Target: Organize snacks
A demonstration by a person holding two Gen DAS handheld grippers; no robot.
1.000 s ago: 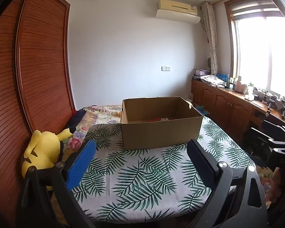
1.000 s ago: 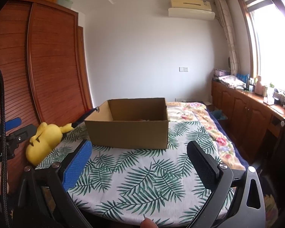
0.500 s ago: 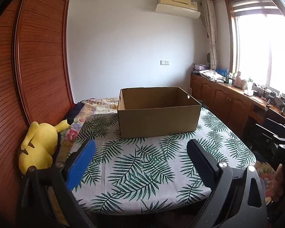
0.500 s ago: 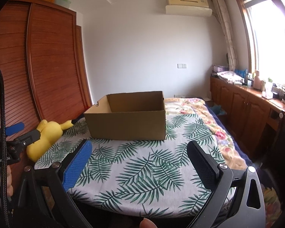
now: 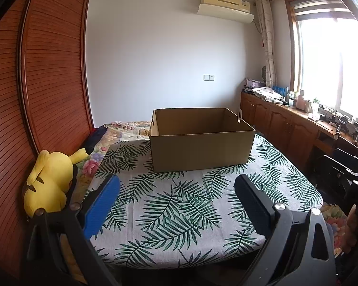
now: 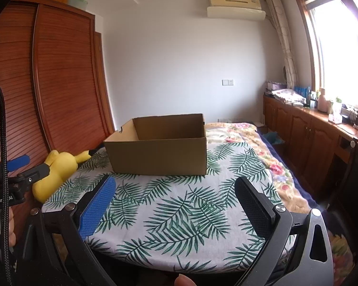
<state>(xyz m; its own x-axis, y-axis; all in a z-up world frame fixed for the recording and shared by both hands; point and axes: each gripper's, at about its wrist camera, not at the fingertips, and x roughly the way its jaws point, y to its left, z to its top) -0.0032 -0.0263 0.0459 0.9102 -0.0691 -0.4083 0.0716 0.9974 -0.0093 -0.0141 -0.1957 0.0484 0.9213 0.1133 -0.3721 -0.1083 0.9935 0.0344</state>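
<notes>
both grippers are held wide open and empty, the left gripper [image 5: 176, 205] and right gripper [image 6: 175, 202] hovering over the near edge of the leaf-print cloth [image 5: 179, 205] on the bed. no snacks show outside, so judged best to rise and look in from above first. the cardboard box [image 5: 200, 151] sits farther back; its contents are hidden

We look from both wrists, low and well back, across the leaf-print tablecloth [image 5: 179, 214] toward the shared open brown cardboard box [image 6: 158, 156].
</notes>
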